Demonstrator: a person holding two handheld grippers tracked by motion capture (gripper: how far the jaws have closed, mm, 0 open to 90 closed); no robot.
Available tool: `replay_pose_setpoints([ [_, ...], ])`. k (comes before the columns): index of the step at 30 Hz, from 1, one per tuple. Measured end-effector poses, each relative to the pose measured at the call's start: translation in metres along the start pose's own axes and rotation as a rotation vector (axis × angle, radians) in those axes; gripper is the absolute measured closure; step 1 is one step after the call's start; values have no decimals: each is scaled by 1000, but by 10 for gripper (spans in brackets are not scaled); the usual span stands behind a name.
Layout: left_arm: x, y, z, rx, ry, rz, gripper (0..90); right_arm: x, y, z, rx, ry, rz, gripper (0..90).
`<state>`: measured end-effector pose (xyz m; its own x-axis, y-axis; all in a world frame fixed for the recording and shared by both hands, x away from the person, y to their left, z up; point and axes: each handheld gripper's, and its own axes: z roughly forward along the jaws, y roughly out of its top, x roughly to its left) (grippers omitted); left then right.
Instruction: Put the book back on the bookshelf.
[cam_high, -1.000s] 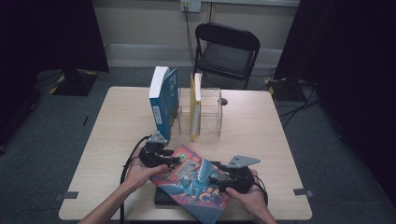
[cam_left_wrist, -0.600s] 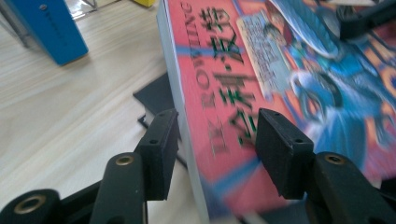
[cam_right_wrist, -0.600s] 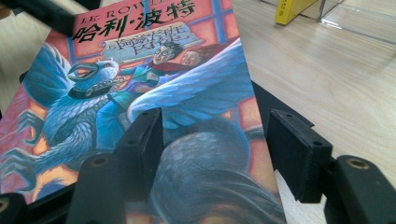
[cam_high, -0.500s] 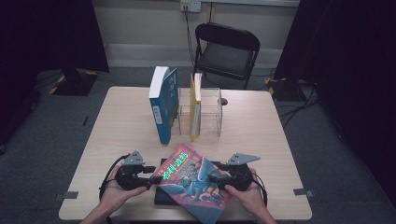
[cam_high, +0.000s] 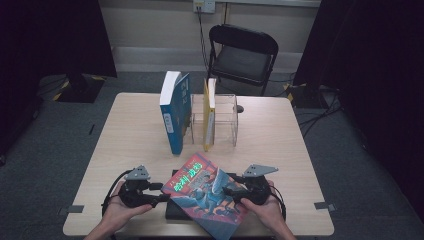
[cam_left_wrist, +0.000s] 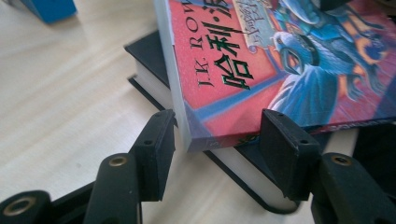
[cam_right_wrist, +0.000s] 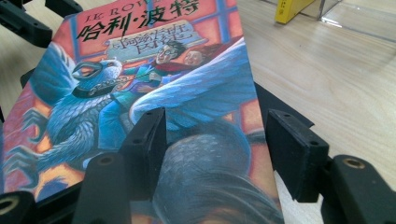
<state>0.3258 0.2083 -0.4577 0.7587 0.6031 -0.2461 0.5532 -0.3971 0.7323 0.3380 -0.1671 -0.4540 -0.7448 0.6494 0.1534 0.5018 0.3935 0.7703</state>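
Table (cam_high: 125, 145): left gripper (cam_high: 159, 192) now beside book (cam_high: 210, 192)

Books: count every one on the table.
4: a blue book upright beside the clear rack, a yellow book inside it, a red illustrated book lying atop a black book up front.

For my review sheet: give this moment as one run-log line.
work: colourful book atop black book | left gripper: open, straddling its corner | right gripper: open over its cover | rack: yellow book
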Motion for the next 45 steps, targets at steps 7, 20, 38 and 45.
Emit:
replay_pose_setpoints([
  [7, 6, 12, 11, -31, 74, -8, 527, 1, 1, -3, 29, 2, -5, 393],
  [20, 18, 36, 33, -52, 164, 1, 505, 9, -8, -15, 28, -40, -18, 387],
  [38, 7, 39, 34, -45, 89, -54, 485, 8, -6, -14, 12, -38, -13, 400],
  [45, -12, 35, 38, -39, -3, -45, 474, 5, -1, -5, -5, -72, 2, 397],
])
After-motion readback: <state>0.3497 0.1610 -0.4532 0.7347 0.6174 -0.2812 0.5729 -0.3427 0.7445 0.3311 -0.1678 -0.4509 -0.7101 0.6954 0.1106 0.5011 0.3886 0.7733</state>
